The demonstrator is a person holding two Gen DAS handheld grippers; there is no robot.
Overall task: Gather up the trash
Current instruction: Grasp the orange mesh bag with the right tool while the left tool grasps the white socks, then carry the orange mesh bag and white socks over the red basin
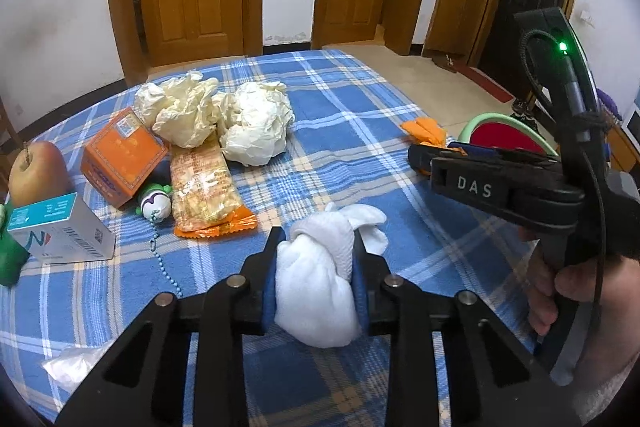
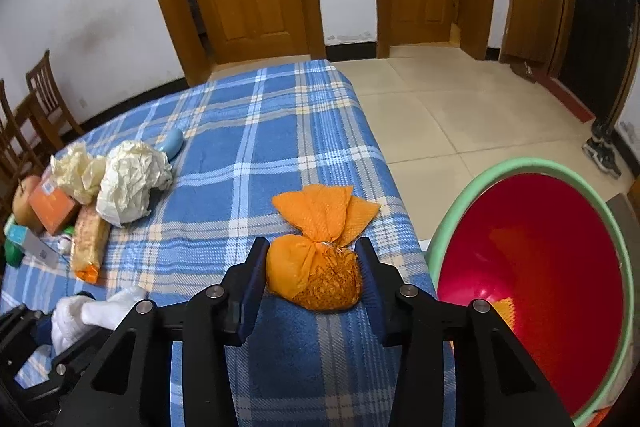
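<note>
A white knotted bundle (image 1: 316, 291) lies on the blue plaid tablecloth (image 1: 340, 131), and my left gripper (image 1: 318, 239) is shut on it, blue pads pressing both its sides. Near the table's right edge sits an orange knotted bag (image 2: 316, 275); my right gripper (image 2: 312, 247) is shut on it, a pad against each side of its round lower part. A red basin with a green rim (image 2: 452, 203) stands tilted just past that edge, to the right of the right gripper. The white bundle (image 2: 92, 311) also shows at the lower left of the right wrist view.
Crumpled pale paper (image 1: 256, 125), an orange box (image 1: 124, 159), a snack wrapper (image 1: 204, 187), a toy keychain (image 1: 156, 205), a white-and-teal box (image 1: 60, 231) and an apple (image 1: 36, 173) lie at the left. Clear plastic (image 1: 72, 363) lies nearer. Wooden chairs (image 2: 44, 99) stand beyond the table.
</note>
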